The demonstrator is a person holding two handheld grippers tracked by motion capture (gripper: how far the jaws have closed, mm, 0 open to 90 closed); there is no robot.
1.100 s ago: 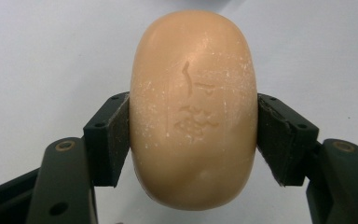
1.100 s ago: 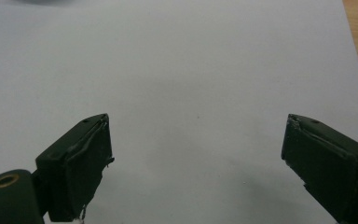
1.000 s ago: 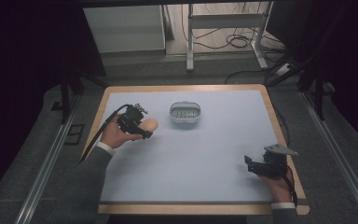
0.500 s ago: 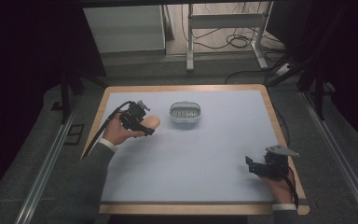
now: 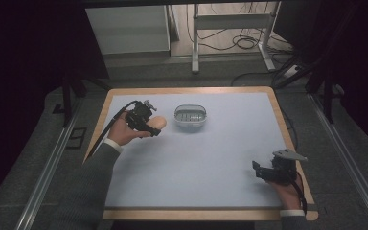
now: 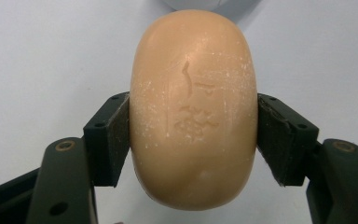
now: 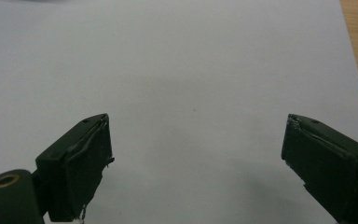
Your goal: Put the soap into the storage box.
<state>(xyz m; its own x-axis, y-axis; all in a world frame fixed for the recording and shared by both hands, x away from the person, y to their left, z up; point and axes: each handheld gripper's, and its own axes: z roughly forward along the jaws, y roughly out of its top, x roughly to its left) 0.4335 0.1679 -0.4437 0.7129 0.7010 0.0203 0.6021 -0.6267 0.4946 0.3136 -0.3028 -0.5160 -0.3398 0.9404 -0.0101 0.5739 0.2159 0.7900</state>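
High view: fixed above the near edge, facing forward and down over the whole table (image 5: 191,163). Left gripper view: very close along its jaws onto a soap bar (image 6: 193,109). Right gripper view: low over the tabletop (shared with the high view).

Lab: dark curtains, floor cables (image 5: 249,43)

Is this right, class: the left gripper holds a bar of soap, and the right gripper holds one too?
Not quite. The left gripper does clamp the soap, but the right gripper is open with nothing between its jaws, as the right gripper view shows.
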